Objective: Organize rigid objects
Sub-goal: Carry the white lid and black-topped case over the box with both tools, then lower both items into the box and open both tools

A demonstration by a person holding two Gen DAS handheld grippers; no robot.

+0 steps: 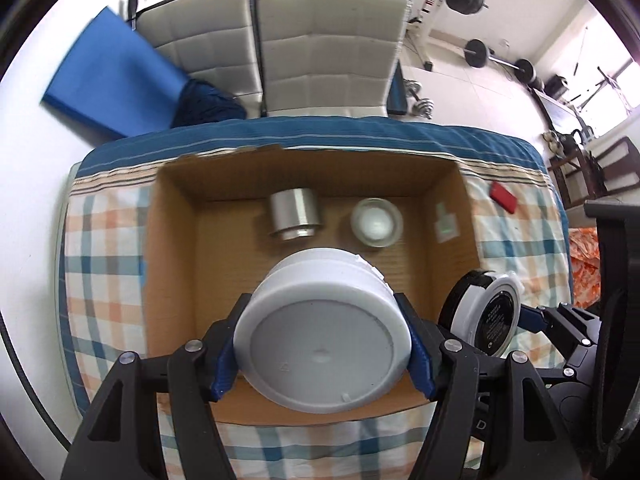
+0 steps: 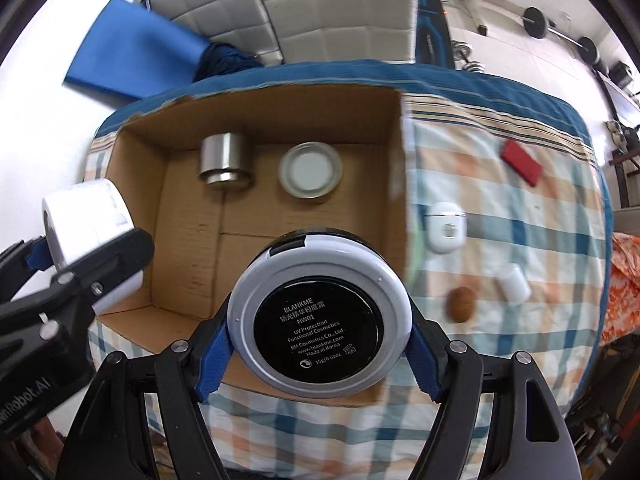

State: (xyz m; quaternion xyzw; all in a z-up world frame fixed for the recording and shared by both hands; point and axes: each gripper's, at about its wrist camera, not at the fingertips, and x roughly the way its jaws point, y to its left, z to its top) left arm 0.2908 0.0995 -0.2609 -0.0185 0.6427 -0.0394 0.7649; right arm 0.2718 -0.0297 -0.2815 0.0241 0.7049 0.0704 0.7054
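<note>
we are holding the white jar in the left fingers and the compact in the right, lowering both gently into the cardboard box beside the steel cup.

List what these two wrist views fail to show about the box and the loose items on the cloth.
- Cardboard box floor, near part: hidden in the left wrist view by the white jar in the left gripper.
- Same area, right wrist view: covered by the cosmetic compact in the right gripper.
- Red item: blurred, identity unclear.
- Brown item: too blurred to name.
</note>
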